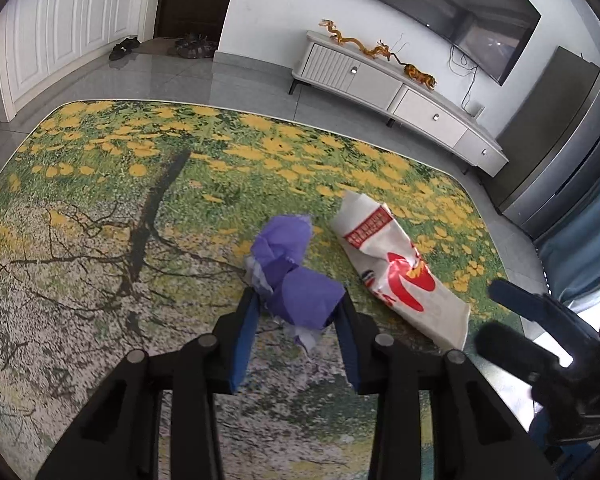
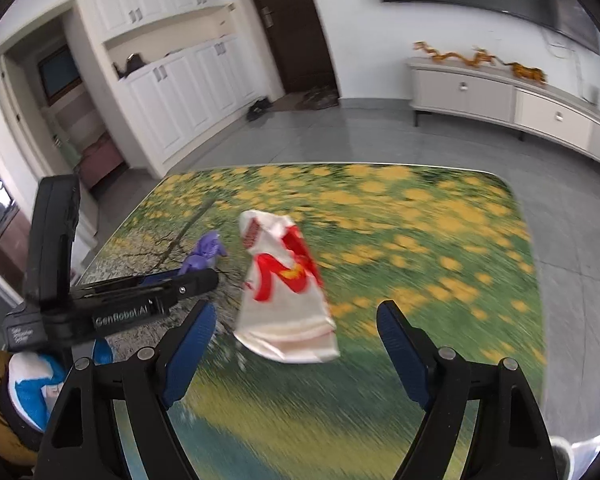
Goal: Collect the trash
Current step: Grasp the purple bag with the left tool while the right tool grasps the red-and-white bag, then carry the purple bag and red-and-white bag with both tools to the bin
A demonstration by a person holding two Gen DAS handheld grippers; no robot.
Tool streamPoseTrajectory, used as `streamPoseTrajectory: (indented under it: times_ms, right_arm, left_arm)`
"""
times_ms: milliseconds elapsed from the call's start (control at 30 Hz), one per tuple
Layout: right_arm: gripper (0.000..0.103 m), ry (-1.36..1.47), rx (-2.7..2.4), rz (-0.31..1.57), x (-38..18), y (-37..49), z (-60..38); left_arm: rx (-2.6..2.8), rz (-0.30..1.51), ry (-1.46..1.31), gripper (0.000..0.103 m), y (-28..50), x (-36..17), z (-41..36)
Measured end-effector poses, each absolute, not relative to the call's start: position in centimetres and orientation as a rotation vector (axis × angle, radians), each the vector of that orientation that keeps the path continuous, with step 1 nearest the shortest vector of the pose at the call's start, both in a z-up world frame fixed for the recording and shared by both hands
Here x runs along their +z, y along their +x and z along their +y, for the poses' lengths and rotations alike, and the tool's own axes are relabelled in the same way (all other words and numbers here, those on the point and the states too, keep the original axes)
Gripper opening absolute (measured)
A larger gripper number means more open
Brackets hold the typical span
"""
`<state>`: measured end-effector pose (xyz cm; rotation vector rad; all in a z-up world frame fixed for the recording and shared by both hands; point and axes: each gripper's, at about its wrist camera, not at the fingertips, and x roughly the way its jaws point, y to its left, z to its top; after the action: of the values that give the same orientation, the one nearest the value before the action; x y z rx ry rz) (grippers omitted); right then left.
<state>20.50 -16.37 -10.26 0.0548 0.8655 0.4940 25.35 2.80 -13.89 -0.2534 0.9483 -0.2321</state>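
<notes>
The white and red wrapper (image 1: 396, 276) lies long and flat on the table (image 1: 100, 240), one end facing the right gripper (image 2: 296, 344), whose jaws are spread. The left gripper (image 1: 298, 312) has its jaws pinching the purple paper wad (image 1: 296, 280).

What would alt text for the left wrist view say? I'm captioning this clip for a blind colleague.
The left gripper has its blue fingers pressed on a crumpled purple paper wad on a flower-print table. A crumpled white and red wrapper lies just to its right, with the right gripper at the frame's right edge.

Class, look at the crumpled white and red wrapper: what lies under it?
The white and red wrapper rests on the flower-printed table cover. Anything beneath the wrapper is hidden by it.
</notes>
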Motion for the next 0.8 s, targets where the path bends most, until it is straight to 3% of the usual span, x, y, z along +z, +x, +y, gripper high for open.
streamPoseTrajectory:
  times_ms: [267, 433, 800]
  right_arm:
    - [0.081, -0.058, 0.493, 0.937, -12.8, 22.5, -13.4]
    - [0.057, -0.104, 0.476, 0.945, -13.5, 22.7, -12.7]
    - [0.055, -0.06, 0.492, 0.915, -13.0, 19.6, -13.4]
  left_arm:
    - [-0.239, 0.93, -0.265, 0.034, 24.8, -13.9, 4.5]
    - [-0.25, 0.922, -0.268, 0.034, 24.0, -13.8, 4.9]
    - [-0.284, 0.902, -0.232, 0.034, 20.4, -13.0, 5.0]
